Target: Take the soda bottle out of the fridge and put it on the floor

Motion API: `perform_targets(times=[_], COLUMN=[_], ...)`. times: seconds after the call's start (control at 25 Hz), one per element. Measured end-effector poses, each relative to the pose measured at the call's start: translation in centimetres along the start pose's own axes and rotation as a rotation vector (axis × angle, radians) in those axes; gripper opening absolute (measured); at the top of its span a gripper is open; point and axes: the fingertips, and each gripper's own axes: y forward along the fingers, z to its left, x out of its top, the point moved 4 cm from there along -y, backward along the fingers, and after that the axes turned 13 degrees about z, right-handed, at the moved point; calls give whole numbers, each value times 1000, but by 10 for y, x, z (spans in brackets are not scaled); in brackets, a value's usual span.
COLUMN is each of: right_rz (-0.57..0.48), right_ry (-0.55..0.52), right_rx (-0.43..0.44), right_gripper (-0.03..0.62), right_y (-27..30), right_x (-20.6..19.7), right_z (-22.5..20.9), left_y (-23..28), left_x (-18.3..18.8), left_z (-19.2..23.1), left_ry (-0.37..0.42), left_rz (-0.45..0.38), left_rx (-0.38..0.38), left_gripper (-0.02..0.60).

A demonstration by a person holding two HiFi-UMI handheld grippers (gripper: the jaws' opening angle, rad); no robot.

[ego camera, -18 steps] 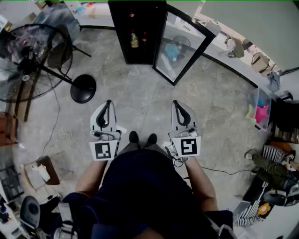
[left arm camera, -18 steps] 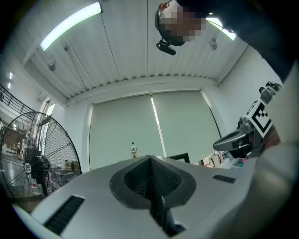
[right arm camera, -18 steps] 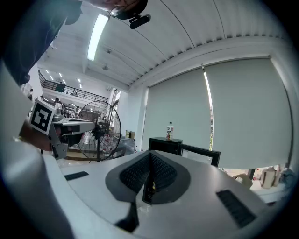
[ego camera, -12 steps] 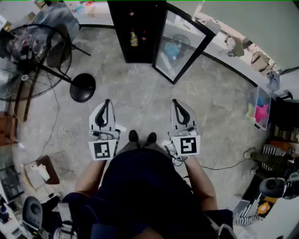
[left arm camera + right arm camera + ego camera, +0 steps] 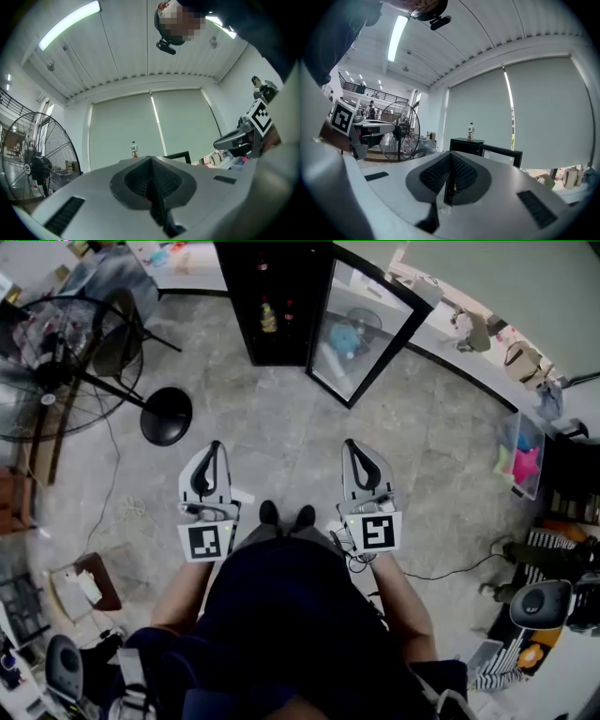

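Note:
The black fridge (image 5: pixel 277 306) stands at the far end of the floor with its glass door (image 5: pixel 361 329) swung open to the right. On a shelf inside stands a soda bottle (image 5: pixel 268 317) with a yellowish body. My left gripper (image 5: pixel 217 446) and right gripper (image 5: pixel 349 444) are held side by side above the floor, well short of the fridge, both pointing at it. Both are shut with nothing in them. In the left gripper view the jaws (image 5: pixel 150 161) meet; in the right gripper view the jaws (image 5: pixel 451 157) meet too. A clear bottle (image 5: pixel 471 131) stands on top of the fridge (image 5: pixel 466 144).
A large floor fan (image 5: pixel 56 343) with a round black base (image 5: pixel 166 416) stands at the left, with a cable lying on the floor beside it. A clear bin (image 5: pixel 522 465) with coloured things and other clutter line the right wall. My shoes (image 5: pixel 286 516) show between the grippers.
Both grippers stay where they were, still shut. At the right edge a dark round thing has come into view.

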Motion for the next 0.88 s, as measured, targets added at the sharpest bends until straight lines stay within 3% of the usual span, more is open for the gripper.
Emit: perform_targets(times=[0.64,0.76,0.88], right_rz=[13,24,45], right_ry=[-1,7,14], right_rx=[24,46,64], right_gripper=[23,84,203], right_y=[10,13,19], right_x=[-4,-5,-7], right_z=[-2,0,1], left_y=[10,8,10], left_x=[-3,-4,-3], left_z=[0,0,0], left_ry=[7,7,8], left_rz=[14,17,18], left_rx=[-9,-8,-10], left_gripper=[25,25,25])
